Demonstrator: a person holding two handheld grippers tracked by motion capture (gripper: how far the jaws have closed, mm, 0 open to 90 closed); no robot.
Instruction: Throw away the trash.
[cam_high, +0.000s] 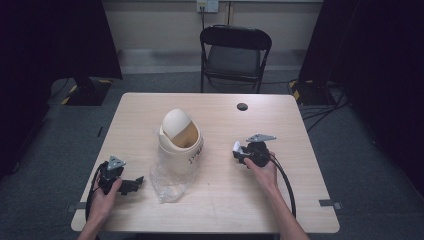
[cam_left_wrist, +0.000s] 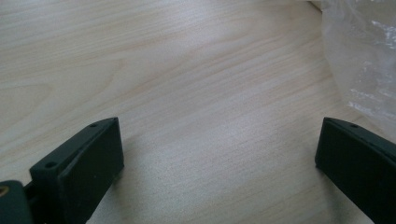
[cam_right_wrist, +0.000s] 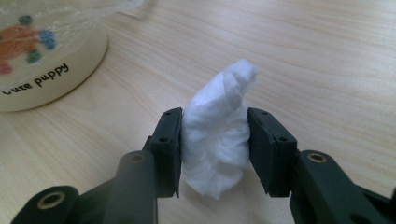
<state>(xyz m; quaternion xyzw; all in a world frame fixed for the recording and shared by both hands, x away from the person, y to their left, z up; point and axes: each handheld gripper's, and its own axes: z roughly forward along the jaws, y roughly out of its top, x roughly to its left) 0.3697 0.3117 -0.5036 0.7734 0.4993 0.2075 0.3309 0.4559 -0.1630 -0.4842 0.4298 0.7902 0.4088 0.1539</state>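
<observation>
Two claw jaws pinch the tissue wad (cam_right_wrist: 218, 135), bare table (cam_right_wrist: 327, 56) beyond.

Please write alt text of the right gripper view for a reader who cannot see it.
The right gripper has its two black jaws shut on a crumpled white tissue, just above a light wooden table. At the upper left stands the base of a cream bin with the printed words "cute puppy".

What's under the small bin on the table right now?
A crumpled clear plastic bag lies under and in front of the cream bin, spreading toward the left gripper. How far it runs beneath the base is hidden by the bin itself.
</observation>
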